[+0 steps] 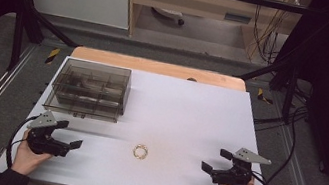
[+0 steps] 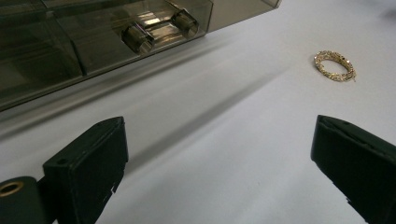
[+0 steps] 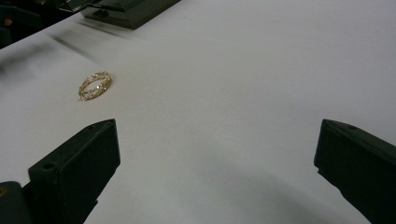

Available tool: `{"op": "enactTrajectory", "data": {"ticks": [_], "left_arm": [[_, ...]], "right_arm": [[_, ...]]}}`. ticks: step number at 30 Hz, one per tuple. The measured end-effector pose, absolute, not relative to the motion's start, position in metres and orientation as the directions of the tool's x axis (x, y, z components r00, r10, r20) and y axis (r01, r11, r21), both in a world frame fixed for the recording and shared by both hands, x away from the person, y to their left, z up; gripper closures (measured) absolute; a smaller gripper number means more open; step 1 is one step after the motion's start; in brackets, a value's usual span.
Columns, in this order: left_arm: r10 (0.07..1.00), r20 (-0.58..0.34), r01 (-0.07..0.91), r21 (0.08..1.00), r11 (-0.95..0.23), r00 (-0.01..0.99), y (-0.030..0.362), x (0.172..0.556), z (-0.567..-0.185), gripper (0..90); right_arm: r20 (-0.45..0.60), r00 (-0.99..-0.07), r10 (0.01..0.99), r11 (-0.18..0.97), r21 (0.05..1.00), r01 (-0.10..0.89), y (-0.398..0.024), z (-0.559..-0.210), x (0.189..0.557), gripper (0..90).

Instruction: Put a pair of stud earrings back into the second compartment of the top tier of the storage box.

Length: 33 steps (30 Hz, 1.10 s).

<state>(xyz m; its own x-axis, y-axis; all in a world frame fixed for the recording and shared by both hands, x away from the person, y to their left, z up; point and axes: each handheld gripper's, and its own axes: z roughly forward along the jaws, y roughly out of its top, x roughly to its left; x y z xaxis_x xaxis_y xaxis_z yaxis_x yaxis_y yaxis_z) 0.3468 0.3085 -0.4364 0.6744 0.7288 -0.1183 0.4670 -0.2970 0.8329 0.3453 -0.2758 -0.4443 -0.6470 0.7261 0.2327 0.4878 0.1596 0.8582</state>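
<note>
2 grippers flank the gold bracelet (image 1: 140,151) on the white tabletop (image 1: 189,117): left gripper (image 1: 70,135), right gripper (image 1: 214,160), jaws spread, empty. Step: approach. Next: centre 1 gripper's jaws over the bracelet, then close.

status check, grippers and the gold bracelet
Left gripper and right gripper open, empty. Gold bracelet flat on white table between them. Path clear; smoked box far left.

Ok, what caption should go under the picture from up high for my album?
Two open grippers, left and right, wait beside a gold bracelet near a smoky box.
</note>
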Motion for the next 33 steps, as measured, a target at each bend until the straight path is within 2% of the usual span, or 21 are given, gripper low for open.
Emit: {"op": "enactTrajectory", "data": {"ticks": [33], "left_arm": [[0.691,-0.123,0.475,0.809,-0.347,0.713,0.27,0.348,-0.437,5.6]], "right_arm": [[0.224,-0.651,0.725,0.178,0.852,0.492,-0.276,-0.444,0.346,0.7]]}}
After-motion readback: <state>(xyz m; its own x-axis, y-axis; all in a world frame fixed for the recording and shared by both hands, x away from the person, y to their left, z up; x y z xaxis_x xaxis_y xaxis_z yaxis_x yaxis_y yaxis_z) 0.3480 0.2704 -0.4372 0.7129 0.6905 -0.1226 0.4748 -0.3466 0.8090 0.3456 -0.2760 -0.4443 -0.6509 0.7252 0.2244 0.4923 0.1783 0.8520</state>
